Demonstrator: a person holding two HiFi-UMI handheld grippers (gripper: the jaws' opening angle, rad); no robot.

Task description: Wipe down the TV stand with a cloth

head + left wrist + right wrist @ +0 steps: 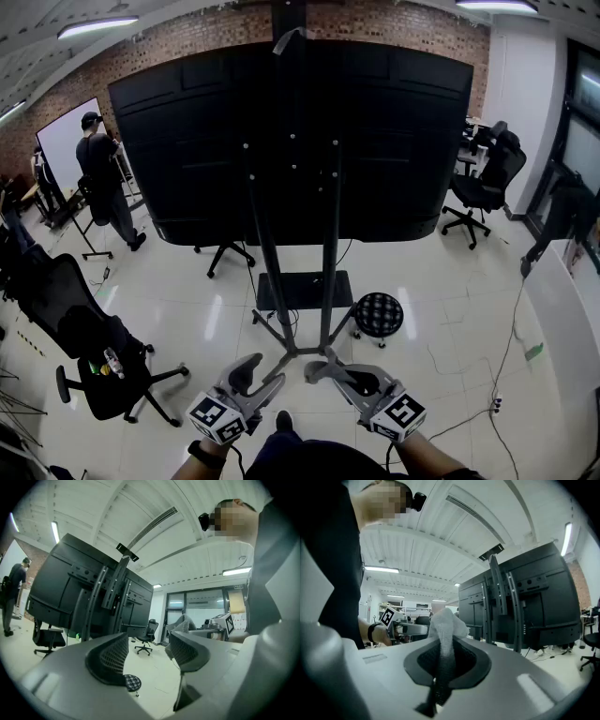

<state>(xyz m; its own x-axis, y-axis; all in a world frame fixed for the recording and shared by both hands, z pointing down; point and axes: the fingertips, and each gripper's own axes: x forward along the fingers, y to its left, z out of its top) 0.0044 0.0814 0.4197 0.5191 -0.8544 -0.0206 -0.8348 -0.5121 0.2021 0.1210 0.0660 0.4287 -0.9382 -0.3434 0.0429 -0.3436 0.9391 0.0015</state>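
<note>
Overhead, the head view is taking in the whole scene. The black back of a large TV [300,141] is filling the far middle. It is sitting on the TV stand [328,253], whose two uprights are running down to splayed legs on the glossy floor [441,309]. Only this view is showing where both tools are. The left hand-held gripper [260,376] and the right hand-held gripper [319,372] are hovering side by side at the near edge, just short of the stand's near legs. A black office chair [94,352] is standing to the near left, and a person [101,173] is standing at the far left. A small stool [379,314] with a checked seat is sitting just right of the stand's base.

What the head view is not giving, the gripper views are. The right gripper view is showing that gripper's jaws pressed together on a white cloth [445,630], which is sticking up between them as a bunched tuft. The left gripper view is showing its jaws spread apart with nothing between them; only floor and the stool are appearing through the gap. Neither the cloth nor either tool is touching the stand.
</note>
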